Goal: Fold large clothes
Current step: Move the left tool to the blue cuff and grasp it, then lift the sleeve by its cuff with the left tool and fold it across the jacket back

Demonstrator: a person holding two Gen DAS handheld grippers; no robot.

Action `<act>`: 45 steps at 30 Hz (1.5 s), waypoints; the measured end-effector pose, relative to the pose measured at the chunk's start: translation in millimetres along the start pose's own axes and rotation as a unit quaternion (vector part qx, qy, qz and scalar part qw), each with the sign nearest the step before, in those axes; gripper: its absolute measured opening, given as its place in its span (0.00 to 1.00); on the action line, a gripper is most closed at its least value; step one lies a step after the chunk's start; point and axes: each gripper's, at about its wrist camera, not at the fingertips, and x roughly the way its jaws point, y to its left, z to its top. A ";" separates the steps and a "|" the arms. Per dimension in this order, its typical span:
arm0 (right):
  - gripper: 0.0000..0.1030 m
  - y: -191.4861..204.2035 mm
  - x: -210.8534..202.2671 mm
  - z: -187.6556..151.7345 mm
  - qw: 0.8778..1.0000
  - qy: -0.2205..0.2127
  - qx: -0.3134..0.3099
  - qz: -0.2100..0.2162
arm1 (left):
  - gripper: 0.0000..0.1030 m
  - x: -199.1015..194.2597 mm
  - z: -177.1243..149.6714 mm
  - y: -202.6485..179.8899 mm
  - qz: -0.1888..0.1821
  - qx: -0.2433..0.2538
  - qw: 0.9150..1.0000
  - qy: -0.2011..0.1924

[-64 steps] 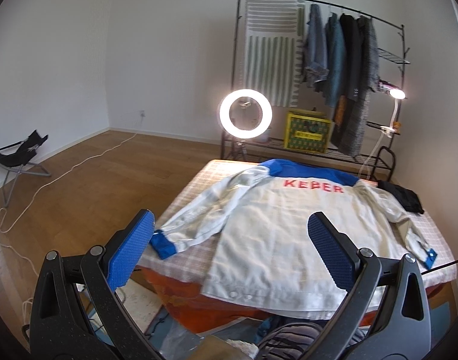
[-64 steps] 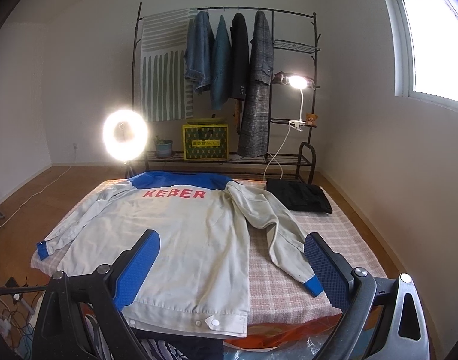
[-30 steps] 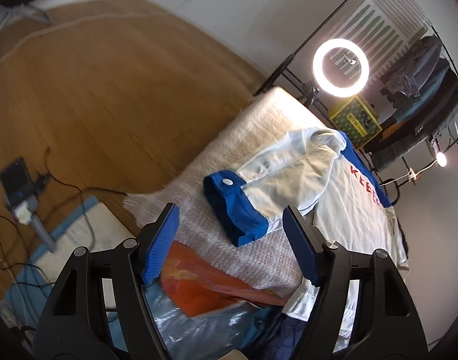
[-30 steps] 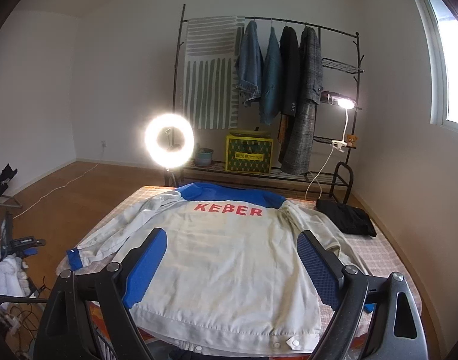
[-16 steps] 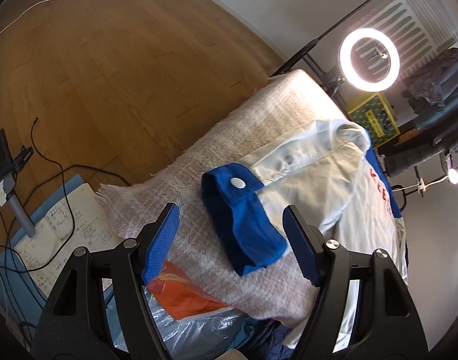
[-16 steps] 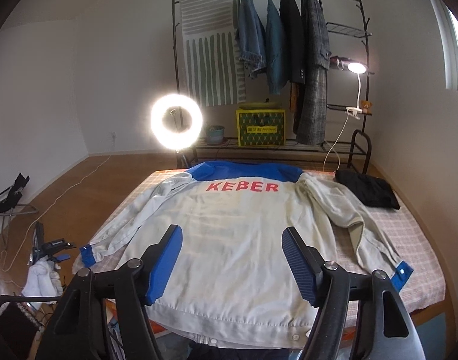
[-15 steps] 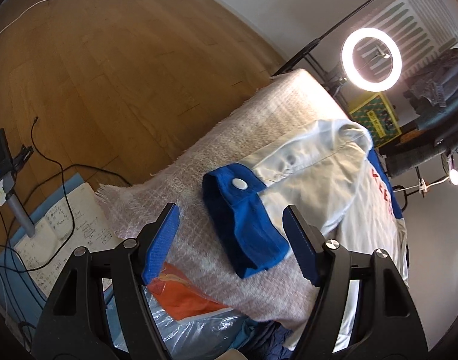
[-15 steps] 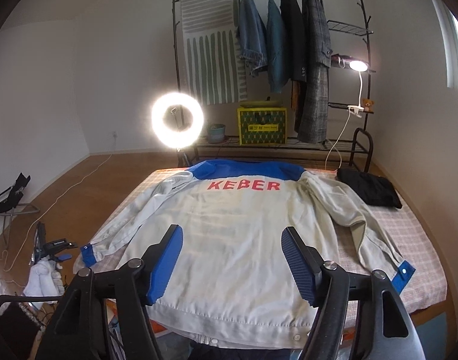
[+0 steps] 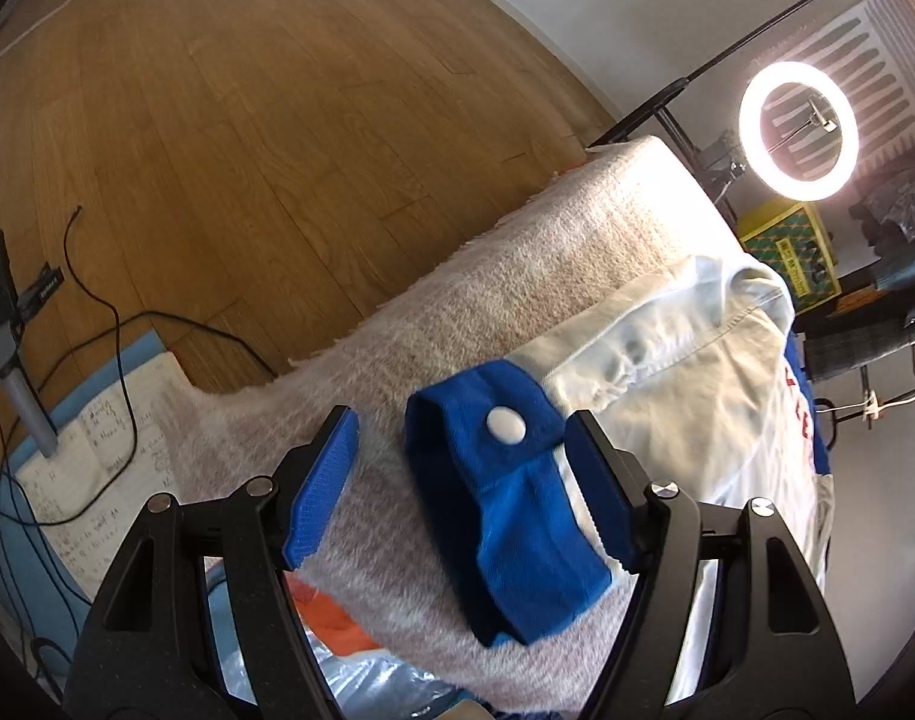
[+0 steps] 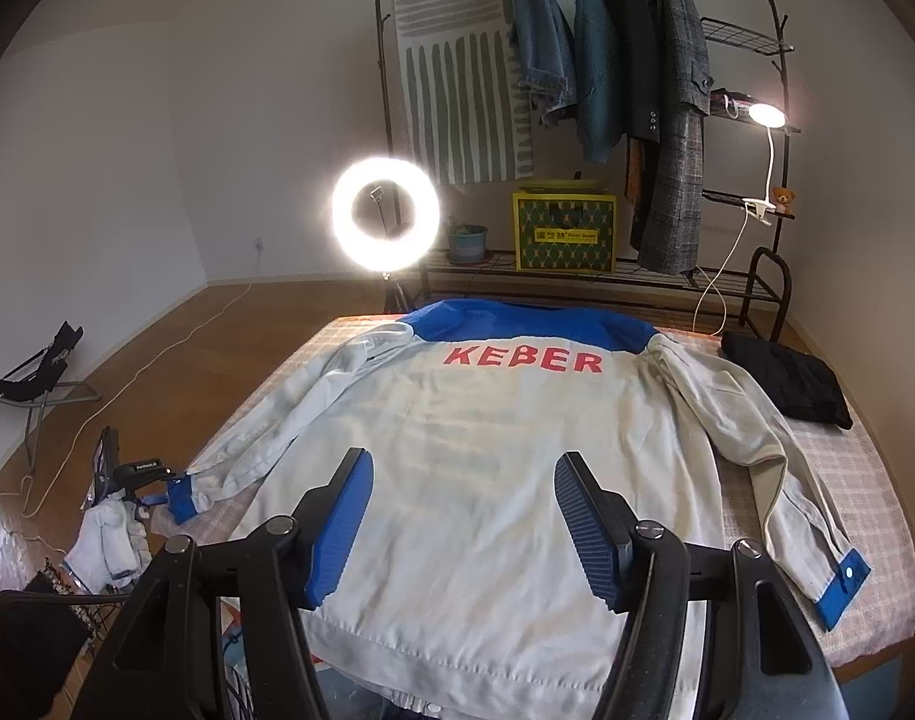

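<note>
Here a large off-white work jacket (image 10: 487, 480) with a blue yoke and red "KEBER" lettering lies spread back-up on a bed covered with a pale checked blanket (image 10: 865, 480). Both sleeves reach out to the sides, each ending in a blue cuff.

The left gripper (image 9: 460, 486), black-framed with blue ribbed pads, hovers over the near corner of the bed with its jaws apart. The blue cuff with a white snap button (image 9: 505, 498) lies on the blanket between the two pads; the right pad sits just beside the cuff's edge, though whether it touches cannot be told, and the left pad stands clear of it over bare blanket. The pale sleeve runs away from the cuff toward the jacket's shoulder.

The right gripper (image 10: 460, 531) hangs above the lower back of the jacket near its hem. Its jaws have just been closing, yet they stand apart with nothing clamped between them; only the flat cloth shows beyond.

A folded black garment (image 10: 787, 384) rests on the far right of the bed, well apart from the jacket's body. Behind the bed glows a lit ring light (image 10: 385, 216), beside a black metal clothes rack (image 10: 583, 108) hung with coats. Cables trail over the wooden floor (image 9: 229, 120).
</note>
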 end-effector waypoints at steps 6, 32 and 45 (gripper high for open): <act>0.59 -15.2 20.9 -3.3 1.000 0.017 0.008 0.005 | 0.37 7.5 2.5 -15.4 0.025 0.019 0.999 -0.005; 0.37 -25.5 144.7 -1.2 0.986 0.089 0.057 0.129 | 0.08 -147.9 -126.5 -208.0 -0.082 0.357 0.920 -0.141; 0.38 -18.0 215.7 2.2 0.968 0.136 0.092 0.191 | 0.07 -131.6 -253.2 -213.9 -0.070 0.494 0.864 -0.070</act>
